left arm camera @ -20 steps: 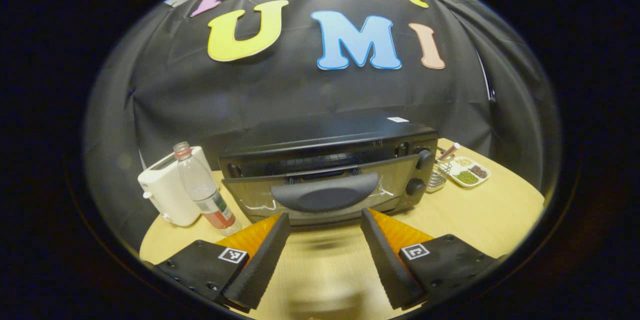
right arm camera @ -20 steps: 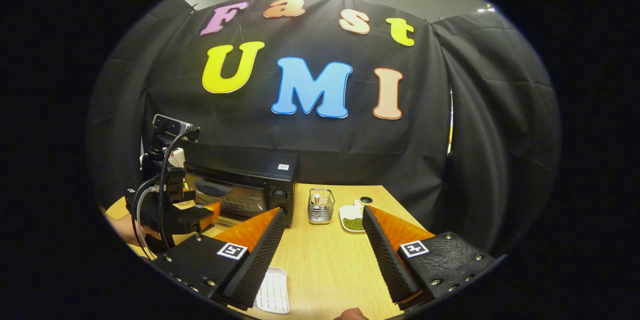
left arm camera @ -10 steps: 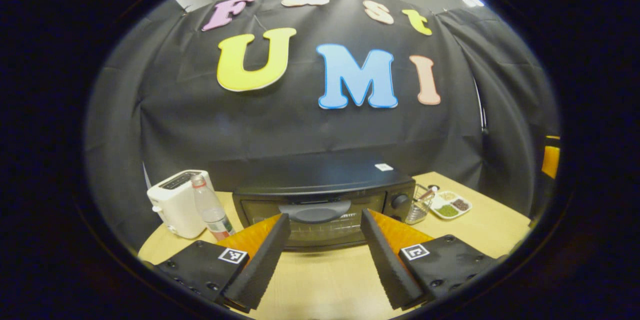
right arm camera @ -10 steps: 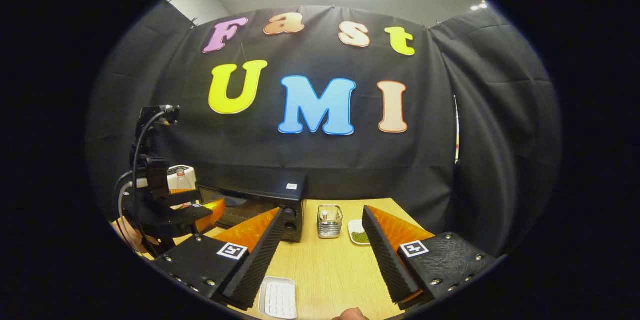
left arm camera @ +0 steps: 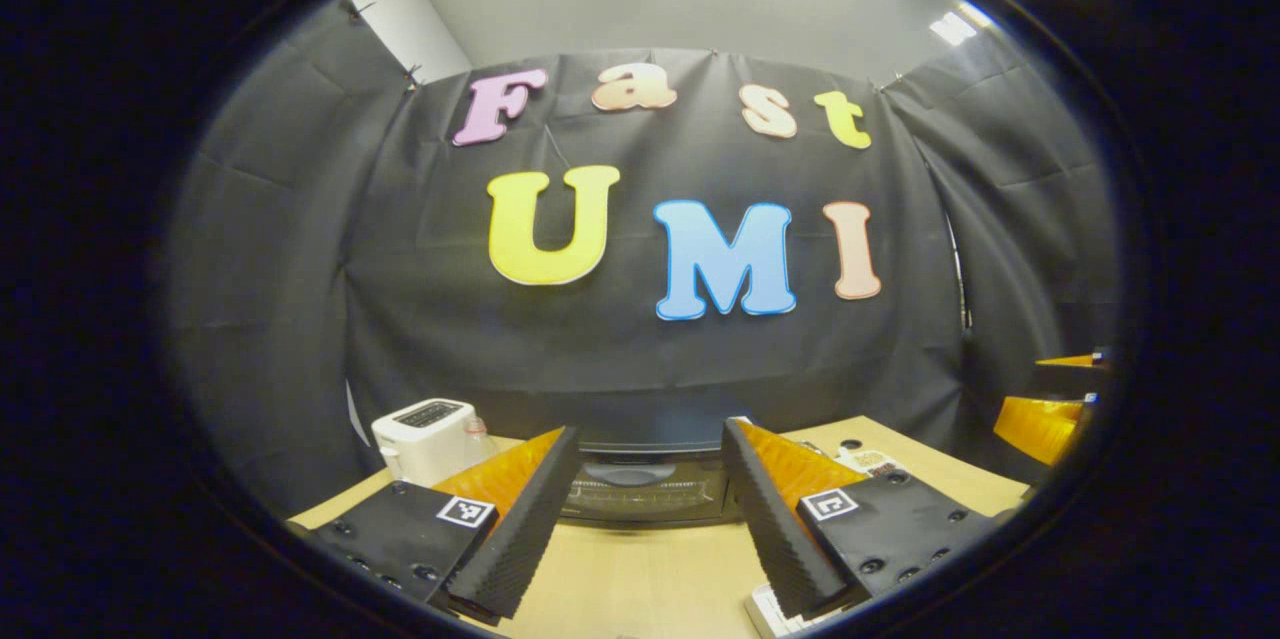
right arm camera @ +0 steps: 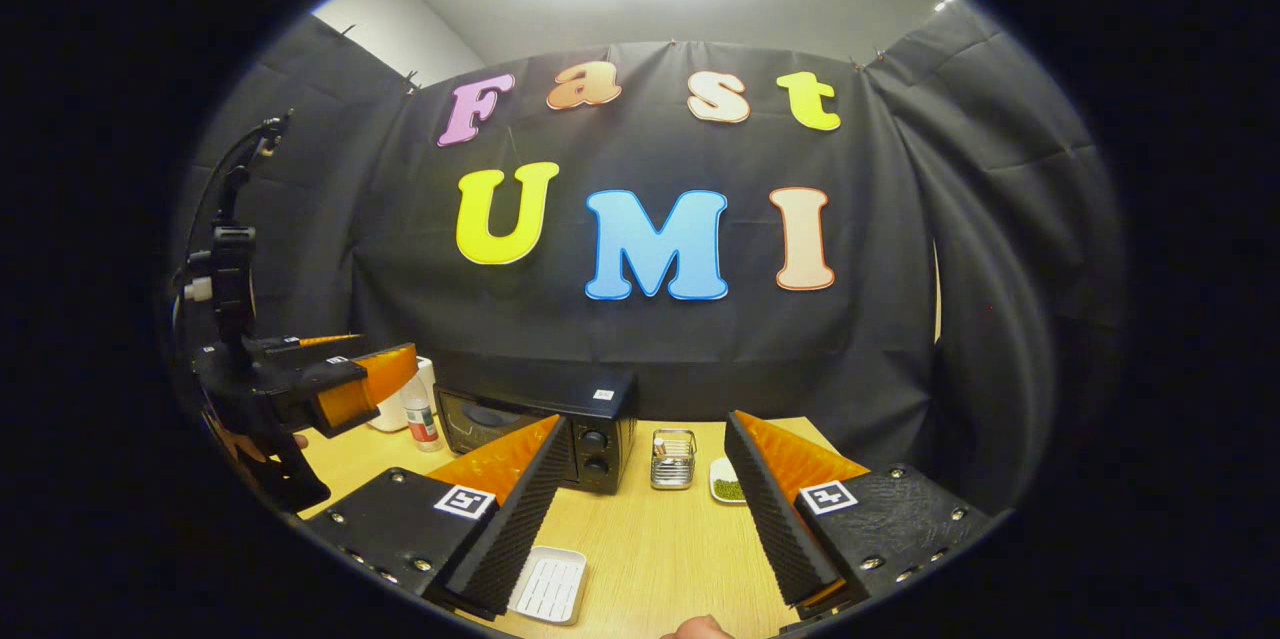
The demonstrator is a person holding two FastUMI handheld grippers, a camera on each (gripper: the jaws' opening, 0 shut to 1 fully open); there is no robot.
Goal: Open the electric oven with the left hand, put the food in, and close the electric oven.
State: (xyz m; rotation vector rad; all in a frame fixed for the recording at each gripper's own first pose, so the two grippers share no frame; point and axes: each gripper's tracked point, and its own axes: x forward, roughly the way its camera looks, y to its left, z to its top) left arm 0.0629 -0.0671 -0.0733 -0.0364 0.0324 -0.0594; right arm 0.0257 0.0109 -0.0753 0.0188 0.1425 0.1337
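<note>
The black electric oven (left arm camera: 640,491) stands on the wooden table (left arm camera: 650,579) against the back cloth, its door shut and its handle near the top of the front. My left gripper (left arm camera: 648,434) is open and empty, held back from the oven with the oven front showing between its fingers. In the right gripper view the oven (right arm camera: 598,419) is at centre left, and the left gripper (right arm camera: 350,387) hovers well above the table, left of it. My right gripper (right arm camera: 645,424) is open and empty too, and also appears at the right edge (left arm camera: 1050,409) of the left gripper view.
A white toaster (left arm camera: 425,434) stands left of the oven, with a bottle (right arm camera: 420,416) beside it. Right of the oven are a wire basket (right arm camera: 673,457) and a dish of green beans (right arm camera: 728,486). A white ridged tray (right arm camera: 548,584) lies near the front edge.
The oven door was ajar a second ago and is now shut. Both grippers have drawn back and risen, so the oven looks smaller and lower in both views.
</note>
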